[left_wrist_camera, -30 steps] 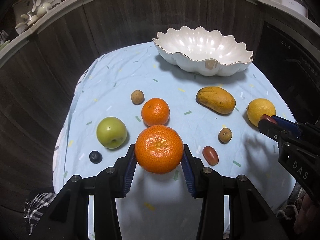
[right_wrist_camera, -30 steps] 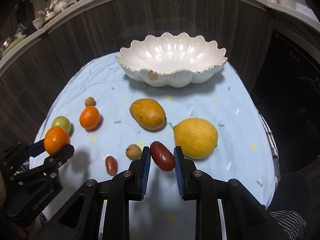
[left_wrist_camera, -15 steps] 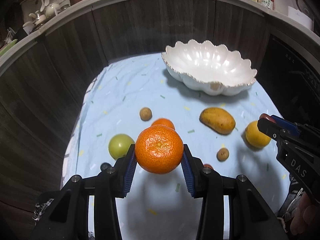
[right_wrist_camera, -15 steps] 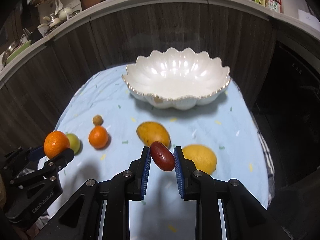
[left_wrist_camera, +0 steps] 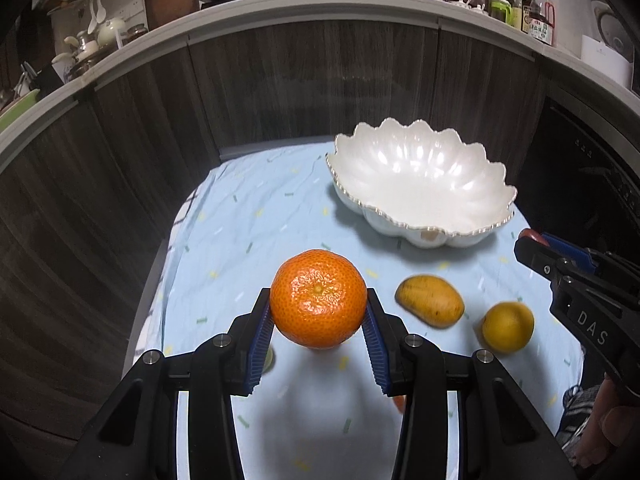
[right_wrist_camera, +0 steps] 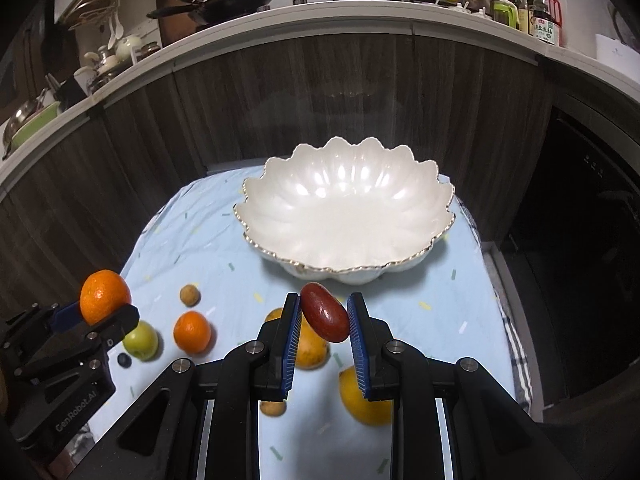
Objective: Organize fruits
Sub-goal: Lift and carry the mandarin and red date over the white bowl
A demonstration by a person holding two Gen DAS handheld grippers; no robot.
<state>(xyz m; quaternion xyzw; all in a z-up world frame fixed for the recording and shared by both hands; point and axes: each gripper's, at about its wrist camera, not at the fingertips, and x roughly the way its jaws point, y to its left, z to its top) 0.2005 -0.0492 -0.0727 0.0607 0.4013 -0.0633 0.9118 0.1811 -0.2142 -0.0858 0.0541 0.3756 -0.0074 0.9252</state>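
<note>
I'm in a home kitchen: a worktop point(right_wrist_camera: 280, 16) curves above dark wood cabinet fronts point(right_wrist_camera: 320, 96), with a black frying pan point(right_wrist_camera: 224, 0) at 12 o'clock, sauce bottles point(right_wrist_camera: 536, 12) at 1 and crockery point(right_wrist_camera: 108, 60) at 10.

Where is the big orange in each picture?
Left wrist view: the big orange sits centre, clamped between the left gripper pads.
Right wrist view: it is at the far left, in the same gripper.
Shared landmark: the white scalloped bowl behind.

Both wrist views angled down, sharing bowl point(left_wrist_camera: 420, 188) point(right_wrist_camera: 344, 216).
</note>
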